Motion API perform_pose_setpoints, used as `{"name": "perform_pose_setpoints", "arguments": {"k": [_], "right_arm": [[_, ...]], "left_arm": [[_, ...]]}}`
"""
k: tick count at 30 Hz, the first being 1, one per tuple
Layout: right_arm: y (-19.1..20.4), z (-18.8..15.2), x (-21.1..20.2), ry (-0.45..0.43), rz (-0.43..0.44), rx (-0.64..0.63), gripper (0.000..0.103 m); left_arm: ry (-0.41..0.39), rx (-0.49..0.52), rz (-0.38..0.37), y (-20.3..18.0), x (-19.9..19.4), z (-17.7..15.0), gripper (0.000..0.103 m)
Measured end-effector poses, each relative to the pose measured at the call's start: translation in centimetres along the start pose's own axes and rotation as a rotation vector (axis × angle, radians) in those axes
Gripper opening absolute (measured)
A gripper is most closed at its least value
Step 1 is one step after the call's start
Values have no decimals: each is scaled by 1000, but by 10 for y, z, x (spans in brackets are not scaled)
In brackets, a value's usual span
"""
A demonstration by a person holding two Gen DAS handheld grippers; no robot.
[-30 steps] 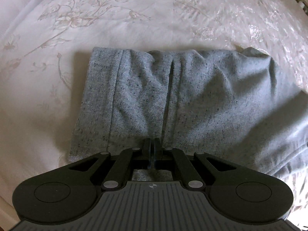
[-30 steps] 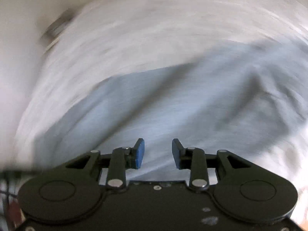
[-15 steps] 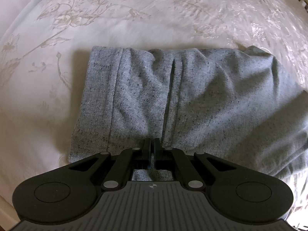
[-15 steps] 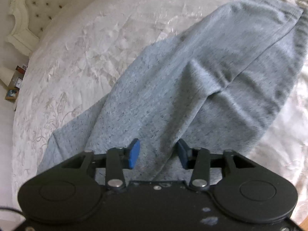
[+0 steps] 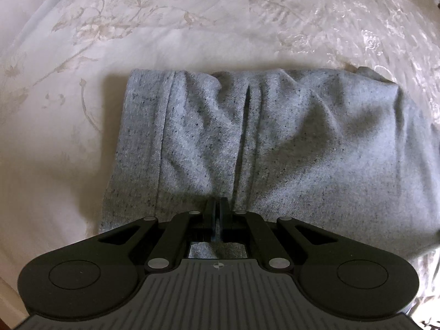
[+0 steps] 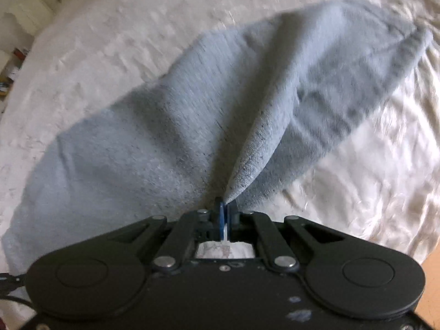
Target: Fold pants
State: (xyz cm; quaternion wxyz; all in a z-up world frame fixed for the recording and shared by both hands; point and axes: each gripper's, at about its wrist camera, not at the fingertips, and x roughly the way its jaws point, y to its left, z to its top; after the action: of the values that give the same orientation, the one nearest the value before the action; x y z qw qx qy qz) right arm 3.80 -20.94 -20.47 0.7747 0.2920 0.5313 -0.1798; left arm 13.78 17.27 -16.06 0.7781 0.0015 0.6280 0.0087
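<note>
- left gripper (image 5: 217, 206) clamped on near edge of grey pants (image 5: 275, 148), fabric spreading ahead of fingers on bedspread (image 5: 192, 27)
- right gripper (image 6: 225, 206) jaws just closed, pinching pants fold rising from fingertips

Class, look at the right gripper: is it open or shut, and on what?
Shut. The right gripper has just closed, its blue pads pinching a raised fold of the grey pants on the bedspread.

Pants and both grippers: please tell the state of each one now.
Pants: flat on the bedspread, pinched at two places on the near edge.
Left gripper: shut on the pants.
Right gripper: jaws have just closed, shut on a ridge of the pants.
</note>
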Motion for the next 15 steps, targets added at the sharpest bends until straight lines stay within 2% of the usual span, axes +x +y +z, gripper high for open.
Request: {"name": "perform_pose_setpoints", "arguments": {"k": [3,7,10,15], "right_arm": [[4,4,3,11,-2,-18,10],[-10,11,-22,-43,30,11,32],[-33,16,-37,-85,41,49,32],[-84,39,-52,-146,-1,88,32]], "left_arm": [[-46,25,11,-13,-14,1,2],[-89,73,-63,-52,-27,3,2],[-102,138,-129,-97,-34,4,3],[-77,234,-204,-180,-30,-10,2]]}}
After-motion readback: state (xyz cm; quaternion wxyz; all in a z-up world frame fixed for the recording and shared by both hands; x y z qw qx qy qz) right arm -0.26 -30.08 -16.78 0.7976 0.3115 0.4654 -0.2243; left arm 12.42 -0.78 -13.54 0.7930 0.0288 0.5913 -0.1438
